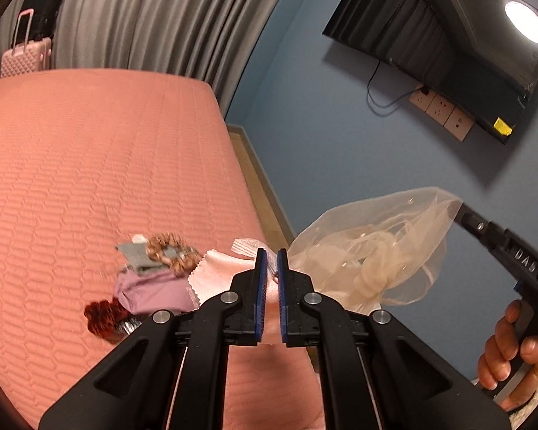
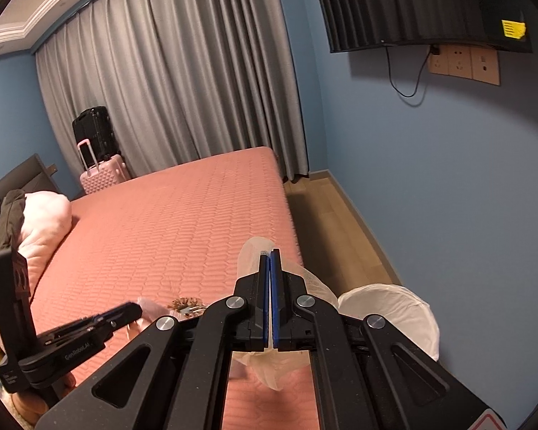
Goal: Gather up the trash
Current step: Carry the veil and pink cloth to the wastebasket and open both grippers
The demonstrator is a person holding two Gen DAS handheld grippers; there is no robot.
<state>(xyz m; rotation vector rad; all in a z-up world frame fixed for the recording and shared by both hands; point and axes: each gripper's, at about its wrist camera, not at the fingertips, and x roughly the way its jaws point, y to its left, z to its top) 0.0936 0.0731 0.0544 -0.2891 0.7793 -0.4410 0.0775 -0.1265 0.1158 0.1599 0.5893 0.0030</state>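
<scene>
A translucent whitish trash bag (image 1: 373,251) hangs off the bed's right edge, held up by my right gripper (image 2: 270,256), which is shut on the bag's rim (image 2: 254,251). My left gripper (image 1: 272,256) hovers above the bed beside the bag, jaws nearly closed with a thin gap, nothing visibly between them. A pile of trash lies on the bed in front of it: a pink cloth (image 1: 218,276), a purple wrapper (image 1: 150,290), a brown ring-shaped item (image 1: 168,252), a grey packet (image 1: 134,254) and a red fuzzy item (image 1: 102,317).
The pink quilted bed (image 1: 89,179) fills the left. Wood floor (image 2: 326,222) runs between bed and blue wall. A wall TV (image 1: 448,46), sockets, grey curtains, a pink suitcase (image 2: 104,173), a black suitcase and a pink pillow (image 2: 50,222) are around.
</scene>
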